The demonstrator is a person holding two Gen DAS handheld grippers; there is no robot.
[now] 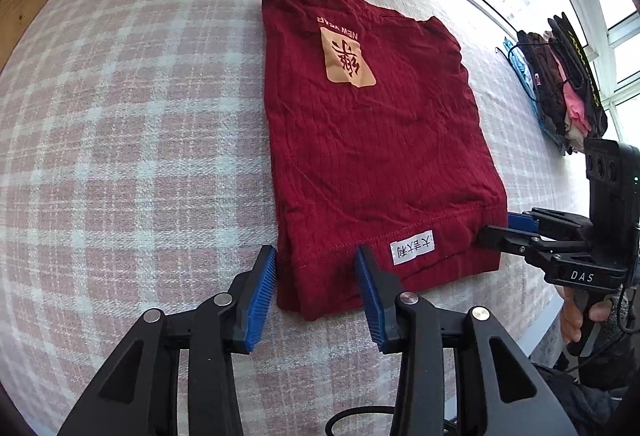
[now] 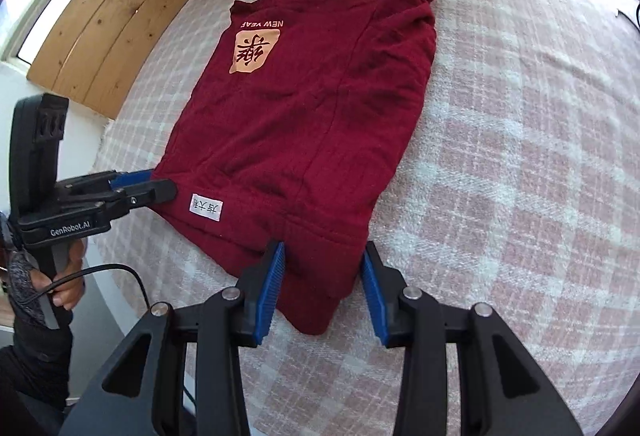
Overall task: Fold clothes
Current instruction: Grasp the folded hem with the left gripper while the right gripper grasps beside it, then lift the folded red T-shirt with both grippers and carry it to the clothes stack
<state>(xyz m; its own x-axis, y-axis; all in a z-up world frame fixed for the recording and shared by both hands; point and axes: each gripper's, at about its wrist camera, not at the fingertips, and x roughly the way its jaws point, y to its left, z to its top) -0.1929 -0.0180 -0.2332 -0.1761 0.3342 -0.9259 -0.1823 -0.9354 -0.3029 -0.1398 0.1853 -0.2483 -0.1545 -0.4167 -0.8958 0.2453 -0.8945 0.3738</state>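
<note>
Plaid bedspread [image 1: 120, 115]: red sweater's [image 1: 360, 135] hem between both tools' fingers.

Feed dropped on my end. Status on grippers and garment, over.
Left gripper and right gripper both open, each straddling a near hem corner. Red sweater partly folded, flat on the checked blanket. Nothing in the way.
</note>
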